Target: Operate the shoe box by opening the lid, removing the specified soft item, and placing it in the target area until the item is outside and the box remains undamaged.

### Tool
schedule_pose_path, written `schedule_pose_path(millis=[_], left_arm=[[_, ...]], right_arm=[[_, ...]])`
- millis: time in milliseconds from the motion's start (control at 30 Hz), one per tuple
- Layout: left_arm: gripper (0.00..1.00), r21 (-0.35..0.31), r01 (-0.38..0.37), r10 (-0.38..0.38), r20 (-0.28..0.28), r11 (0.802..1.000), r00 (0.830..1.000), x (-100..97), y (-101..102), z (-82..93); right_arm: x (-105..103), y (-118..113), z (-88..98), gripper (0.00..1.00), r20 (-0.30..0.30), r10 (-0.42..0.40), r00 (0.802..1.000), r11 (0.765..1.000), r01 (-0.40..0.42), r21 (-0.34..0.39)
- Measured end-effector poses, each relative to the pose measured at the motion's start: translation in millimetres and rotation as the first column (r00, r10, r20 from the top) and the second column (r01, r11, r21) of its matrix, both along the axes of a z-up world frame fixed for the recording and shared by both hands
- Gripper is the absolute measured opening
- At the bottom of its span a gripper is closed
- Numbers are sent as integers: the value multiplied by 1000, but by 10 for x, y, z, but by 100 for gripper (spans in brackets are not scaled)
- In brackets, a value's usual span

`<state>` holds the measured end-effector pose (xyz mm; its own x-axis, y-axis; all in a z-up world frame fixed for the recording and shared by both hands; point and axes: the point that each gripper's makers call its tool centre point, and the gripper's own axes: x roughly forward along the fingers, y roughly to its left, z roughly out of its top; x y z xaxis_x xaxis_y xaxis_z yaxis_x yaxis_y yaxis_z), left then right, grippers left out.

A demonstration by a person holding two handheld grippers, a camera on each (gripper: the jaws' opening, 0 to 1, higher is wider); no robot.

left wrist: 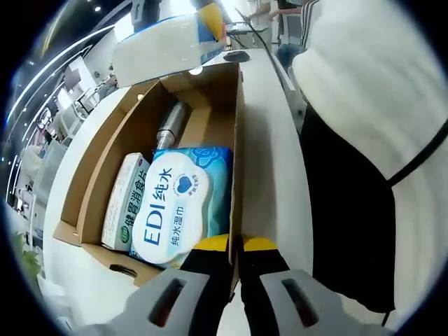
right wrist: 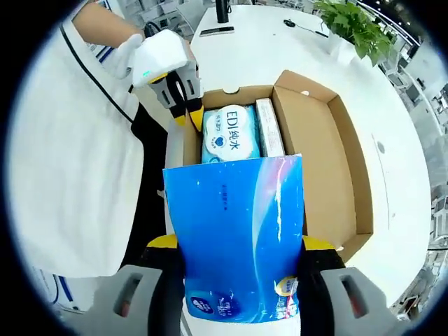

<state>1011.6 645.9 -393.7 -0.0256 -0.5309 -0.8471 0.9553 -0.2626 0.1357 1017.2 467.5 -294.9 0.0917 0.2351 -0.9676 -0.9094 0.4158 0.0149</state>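
Soft item: blue soft pack (right wrist: 241, 238) with a glossy film wrap, white streak and small printed labels near its lower end; seen from the left gripper view as a pale pack (left wrist: 168, 49) lifted above the far end of the box.
Box: open brown cardboard shoe box (right wrist: 336, 161) on a white surface (right wrist: 392, 105), flaps out, walls looking whole.
Right gripper: right gripper (right wrist: 241, 255) closed on the blue soft pack, yellow-tipped jaws pressing its two sides; pack upright between them, above the near end of the box.
Left gripper: left gripper (left wrist: 234, 245) clamped on the near wall of the box, one jaw inside and one outside; same gripper (right wrist: 185, 105) seen at the far wall in the right gripper view.
Still inside: wipes pack (left wrist: 178, 206) marked EDI, just ahead of the left gripper; a green-and-white carton (left wrist: 126, 203) beside it; a metal cylinder (left wrist: 169, 126) beyond.
Hidden: lower end of the soft pack cut off by the picture's edge; box floor under the pack covered; small print unreadable; cylinder's far end in shadow.
Person: white top and dark apron (right wrist: 63, 154) close beside the box.
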Motion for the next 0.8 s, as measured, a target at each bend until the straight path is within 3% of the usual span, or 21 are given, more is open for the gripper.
schedule_pose_path(millis=[233,367,500,700,767,800], left_arm=[[3,-1,1,-1,0,1000,1000,-9,-6,13],[3,-2,1,-1,-2,1000,1000,-8,-4,9],[3,-1,1,-1,-2,1000,1000,-9,-5,13],[3,-4,0,0,-1,1000,1000,-1,-1,4],[3,-4,0,0,-1,1000,1000,5,4,-6],[3,-4,0,0,-1,1000,1000,7,5,-9]], right_arm=[[-27,43,148,63,-4,3,1000,1000,-3,5],[-60,15,132,63,-32,-6,999,1000,6,-1],[-95,-99,75,63,-34,14,999,998,-16,-59],[-140,-150,96,63,-59,-10,998,999,7,-50],[-148,-174,103,63,-56,18,998,998,-21,-59],[-154,-198,108,63,-49,76,996,994,-79,-73]])
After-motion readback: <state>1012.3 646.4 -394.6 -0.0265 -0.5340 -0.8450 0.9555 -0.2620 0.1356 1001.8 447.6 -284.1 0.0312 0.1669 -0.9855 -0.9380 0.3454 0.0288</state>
